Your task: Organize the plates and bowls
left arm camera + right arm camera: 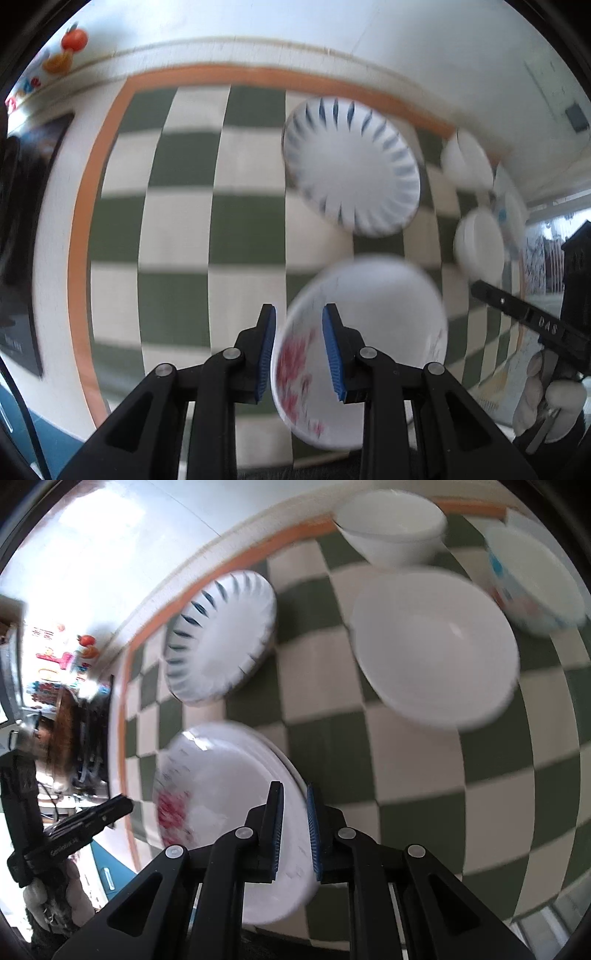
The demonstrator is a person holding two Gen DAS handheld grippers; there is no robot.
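A white plate with red flowers lies at the near edge of the checked table. In the right wrist view the flowered plate tops a short stack. My left gripper straddles its left rim, and the blue pads stand apart without pressing it. My right gripper hangs over the stack's right rim with only a narrow gap between its pads. The plate is as blurred as the cloth, while both grippers are sharp. A blue-rayed plate sits further back. White bowls and a patterned bowl stand to the right.
A green and white checked cloth with an orange border covers the table, whose near edge lies just under the grippers. A dark frame stands at the left edge. The gloved hand carrying the other gripper shows at the right.
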